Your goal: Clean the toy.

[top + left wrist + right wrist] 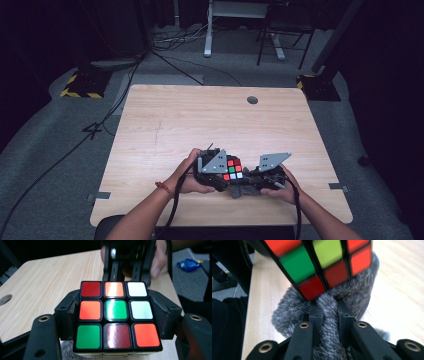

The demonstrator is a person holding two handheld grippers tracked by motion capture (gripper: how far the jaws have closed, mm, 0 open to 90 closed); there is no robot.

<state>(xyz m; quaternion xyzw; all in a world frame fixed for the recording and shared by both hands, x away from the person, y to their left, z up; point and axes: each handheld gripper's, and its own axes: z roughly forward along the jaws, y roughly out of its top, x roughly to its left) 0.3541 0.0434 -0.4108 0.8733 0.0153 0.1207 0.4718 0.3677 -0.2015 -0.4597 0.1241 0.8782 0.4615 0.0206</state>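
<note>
- Both jaws of the left gripper (116, 315) press against opposite sides of a scrambled puzzle cube (117, 316), clamping it with their padded inner faces.
- Seen along the left gripper, the cube's near face shows red, orange and white squares in the far row, orange, green and white in the middle, and green, dark red and orange in the near row.
- Jaws of the right gripper (329, 311) are pinched close together on a fold of grey fuzzy cloth (352, 292), which bulges out on either side of them.
- From the right gripper view, a corner of the cube hangs just above the cloth and appears to touch it.
- From the high view, both forearms come in from the bottom edge and angle inward, so the two grippers meet near the front edge of the wooden table (200, 120), about at its middle.
- The person's left hand (189, 172) wraps around the left gripper's body, with a red band on that wrist; the right hand (281, 186) grips the right gripper from the outside.
- A grey three-cornered plate sits on top of each gripper, and the cube lies between the two plates, with the cloth just in front of it.
- A black cable trails back from each gripper along the forearm.
</note>
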